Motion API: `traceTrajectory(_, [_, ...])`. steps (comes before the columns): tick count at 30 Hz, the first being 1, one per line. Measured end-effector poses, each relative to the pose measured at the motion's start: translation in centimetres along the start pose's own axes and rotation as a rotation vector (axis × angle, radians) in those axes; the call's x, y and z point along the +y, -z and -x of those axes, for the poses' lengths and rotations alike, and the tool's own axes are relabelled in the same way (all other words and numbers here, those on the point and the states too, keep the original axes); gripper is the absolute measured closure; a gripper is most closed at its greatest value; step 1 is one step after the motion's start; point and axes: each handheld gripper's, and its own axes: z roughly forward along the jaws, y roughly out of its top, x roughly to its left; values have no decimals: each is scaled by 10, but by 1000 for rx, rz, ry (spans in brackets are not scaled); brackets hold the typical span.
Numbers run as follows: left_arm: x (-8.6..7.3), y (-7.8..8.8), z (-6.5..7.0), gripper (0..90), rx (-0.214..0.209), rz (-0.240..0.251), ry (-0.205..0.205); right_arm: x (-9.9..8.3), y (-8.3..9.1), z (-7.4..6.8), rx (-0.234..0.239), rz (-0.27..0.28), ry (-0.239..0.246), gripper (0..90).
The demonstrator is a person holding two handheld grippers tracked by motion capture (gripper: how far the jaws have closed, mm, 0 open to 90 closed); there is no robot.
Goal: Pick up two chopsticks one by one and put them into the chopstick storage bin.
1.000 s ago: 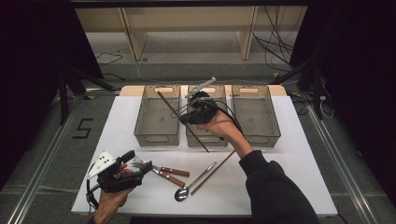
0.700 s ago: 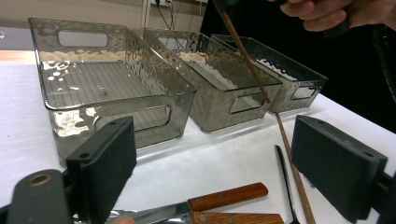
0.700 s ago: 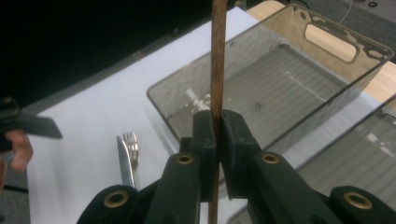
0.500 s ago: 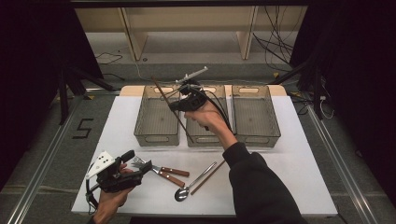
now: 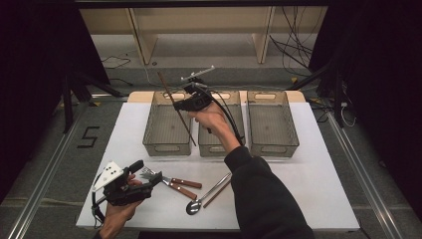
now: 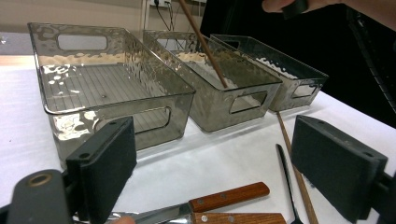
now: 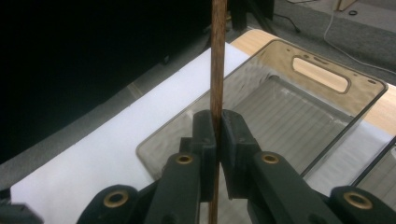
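Upper middle of the high view, the right gripper (image 5: 185,103) has its jaws clamped tight on a brown chopstick (image 5: 175,106) — it slants across the left bin (image 5: 167,144). At lower left the left gripper (image 5: 149,183) rests on the table (image 5: 308,179), jaws spread wide and holding nothing — just beside two wooden-handled forks (image 5: 174,182).

chopstick (image 7: 217,60) cut off by top edge in right gripper view, knife handles (image 6: 229,197) cropped at bottom edge in left gripper view
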Motion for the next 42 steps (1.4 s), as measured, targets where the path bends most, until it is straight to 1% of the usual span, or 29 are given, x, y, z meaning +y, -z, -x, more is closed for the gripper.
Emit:
traceTrajectory(3, [0, 0, 0, 139, -1, 1, 1, 1, -5, 3, -11, 4, -21, 854])
traceTrajectory(5, [0, 0, 0, 139, -2, 0, 1, 2, -6, 3, -13, 6, -26, 853])
traceTrajectory(6, [0, 0, 0, 139, -3, -1, 1, 2, -8, 4, -15, 11, -38, 853])
traceTrajectory(10, [0, 0, 0, 139, -5, -2, 2, 5, -11, 6, -22, 16, -50, 853])
traceTrajectory(16, [0, 0, 0, 139, -6, 1, 4, 12, -15, 7, -27, 47, -80, 853])
traceTrajectory(20, [0, 0, 0, 139, -7, 3, 5, 14, -20, 7, -45, 61, -92, 853])
traceTrajectory(22, [0, 0, 0, 139, -8, 3, 5, 12, -24, 10, -59, 66, -109, 853])
traceTrajectory(29, [1, 0, 0, 139, -11, 4, 6, 7, -38, 15, -87, 50, -134, 853])
traceTrajectory(38, [1, 1, 0, 139, -13, 5, 5, -1, -51, 15, -94, 22, -149, 852])
traceTrajectory(40, [1, 1, 0, 139, -13, 6, 7, -3, -52, 17, -100, 20, -148, 851])
traceTrajectory(42, [1, 1, 0, 139, -13, 5, 5, -5, -54, 19, -97, 12, -159, 850])
